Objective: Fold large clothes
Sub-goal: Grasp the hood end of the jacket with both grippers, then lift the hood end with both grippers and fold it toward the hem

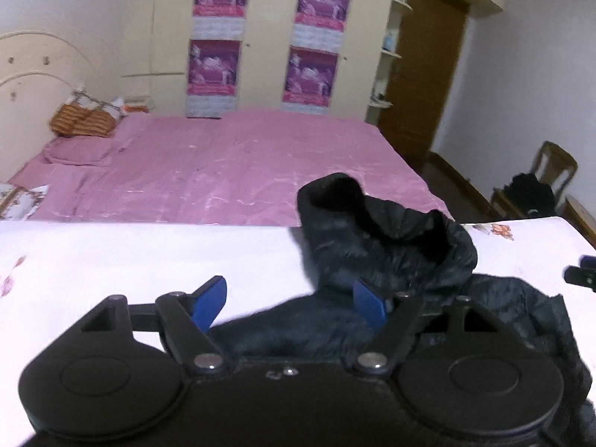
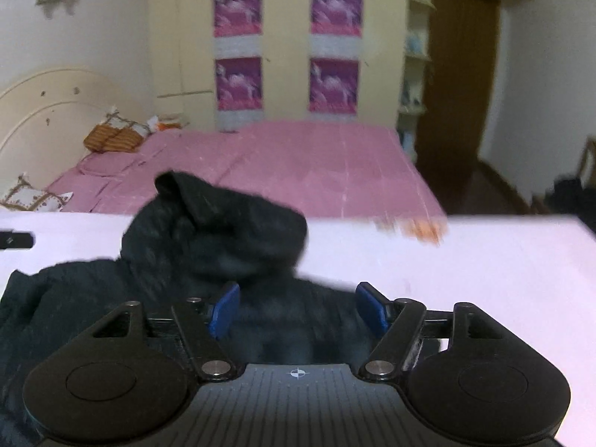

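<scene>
We see one dark, puffy quilted jacket (image 1: 391,246) lying bunched on the white, flower-printed surface (image 1: 149,257). Its hood or collar end stands up in a crumpled hump with an open hollow at the top, while the rest spreads lower and flatter toward us, its folds loose and uneven.

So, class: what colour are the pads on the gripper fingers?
Blue, on black linkages; clearest in the left wrist view, on the left gripper pads.

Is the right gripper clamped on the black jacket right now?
No, the right gripper has its blue pads standing apart, with the black jacket lying loose beyond them on the white table.
</scene>
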Demonstrator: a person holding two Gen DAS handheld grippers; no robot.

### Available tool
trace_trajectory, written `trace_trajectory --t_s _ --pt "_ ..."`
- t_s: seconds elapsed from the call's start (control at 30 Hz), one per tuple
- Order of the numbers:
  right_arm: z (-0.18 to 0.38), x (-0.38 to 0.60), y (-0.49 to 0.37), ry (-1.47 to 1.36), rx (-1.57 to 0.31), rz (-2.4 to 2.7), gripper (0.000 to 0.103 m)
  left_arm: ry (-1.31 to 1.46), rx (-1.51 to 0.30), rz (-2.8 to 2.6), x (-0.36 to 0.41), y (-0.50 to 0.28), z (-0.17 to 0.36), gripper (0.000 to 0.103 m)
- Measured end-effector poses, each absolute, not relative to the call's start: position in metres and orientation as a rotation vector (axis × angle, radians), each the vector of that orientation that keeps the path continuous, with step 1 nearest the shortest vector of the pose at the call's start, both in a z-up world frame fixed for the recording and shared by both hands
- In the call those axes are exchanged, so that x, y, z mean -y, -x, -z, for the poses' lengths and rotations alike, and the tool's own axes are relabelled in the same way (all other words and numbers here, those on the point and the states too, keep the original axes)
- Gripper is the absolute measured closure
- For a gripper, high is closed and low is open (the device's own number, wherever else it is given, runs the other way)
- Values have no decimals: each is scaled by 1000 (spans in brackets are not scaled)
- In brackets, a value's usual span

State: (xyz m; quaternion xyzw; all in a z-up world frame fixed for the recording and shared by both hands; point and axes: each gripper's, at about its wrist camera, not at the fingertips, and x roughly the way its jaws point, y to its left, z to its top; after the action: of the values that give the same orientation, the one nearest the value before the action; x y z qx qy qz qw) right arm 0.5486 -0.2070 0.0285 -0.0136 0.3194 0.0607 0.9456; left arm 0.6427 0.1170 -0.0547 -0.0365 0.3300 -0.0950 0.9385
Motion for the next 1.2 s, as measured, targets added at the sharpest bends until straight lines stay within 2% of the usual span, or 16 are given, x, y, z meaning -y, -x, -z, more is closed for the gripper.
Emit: trace_trajectory --t_s 0.1,0.33,0.57,0.67,0.77,0.8,0.87,0.9,0.93,1.0,1.2 --pt "-30 198 -584 5 -655 -131 48 99 -711 198 -109 -675 59 30" --pt "-4 195 -675 -31 -678 -158 48 154 -760 202 -103 -740 84 32" --pt "33 192 -722 16 -706 -229 48 199 -853 214 -86 -789 126 32" --pt "52 183 -731 50 -718 -277 48 189 -881 209 -80 -798 139 38" --pt "75 174 -747 107 -739 -290 48 226 -895 215 -81 -804 149 49" --pt "81 172 -747 118 -738 -287 57 233 -890 218 -81 -804 151 61" --pt "90 175 -748 108 -750 -294 85 240 -884 247 -78 -803 151 85" --pt "92 179 -748 88 -751 -292 87 219 -869 247 -75 -801 149 90" --pt "93 182 -747 73 -750 -293 93 189 -857 253 -69 -800 146 93" --pt "88 187 -744 61 -737 -298 97 144 -829 252 -62 -794 140 96" --pt "47 202 -716 21 -648 -331 100 139 -661 262 -65 -751 99 98"
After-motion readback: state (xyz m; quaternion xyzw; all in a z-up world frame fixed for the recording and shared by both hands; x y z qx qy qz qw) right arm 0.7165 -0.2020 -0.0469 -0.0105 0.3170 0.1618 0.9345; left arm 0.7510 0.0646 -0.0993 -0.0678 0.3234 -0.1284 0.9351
